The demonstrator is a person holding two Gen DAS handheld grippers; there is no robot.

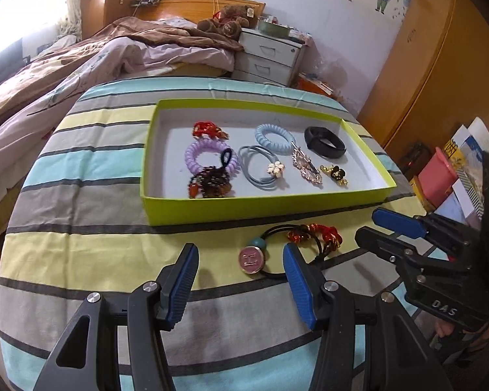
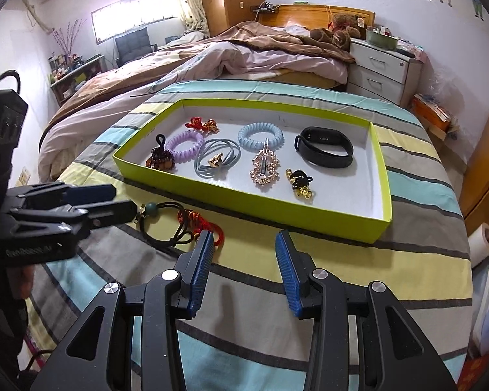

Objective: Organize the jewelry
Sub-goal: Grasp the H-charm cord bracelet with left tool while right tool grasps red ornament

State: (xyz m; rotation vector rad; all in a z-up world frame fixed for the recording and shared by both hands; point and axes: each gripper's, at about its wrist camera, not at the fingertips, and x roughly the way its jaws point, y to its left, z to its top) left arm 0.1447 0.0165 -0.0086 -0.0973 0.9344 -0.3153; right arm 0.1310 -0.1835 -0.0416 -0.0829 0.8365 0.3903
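A lime-green box lid (image 1: 264,208) (image 2: 244,202) lies on the striped tablecloth and holds several pieces: purple (image 1: 205,154) and blue (image 1: 274,137) coil ties, a black band (image 1: 324,141) (image 2: 324,151), a crystal clip (image 2: 265,164), a beaded charm (image 1: 212,182). In front of the lid lie a black hair tie with a pink round charm (image 1: 252,260) and a red knotted cord (image 1: 319,236) (image 2: 195,220). My left gripper (image 1: 241,260) stands open just short of the pink charm. My right gripper (image 2: 244,247) is open beside the red cord, with nothing between its fingers.
A bed with rumpled pink and brown bedding (image 2: 244,52) lies behind the table. A white drawer unit (image 1: 270,58) stands at the back right, next to a wooden wardrobe (image 1: 433,75). Boxes and papers (image 1: 453,176) crowd the right side.
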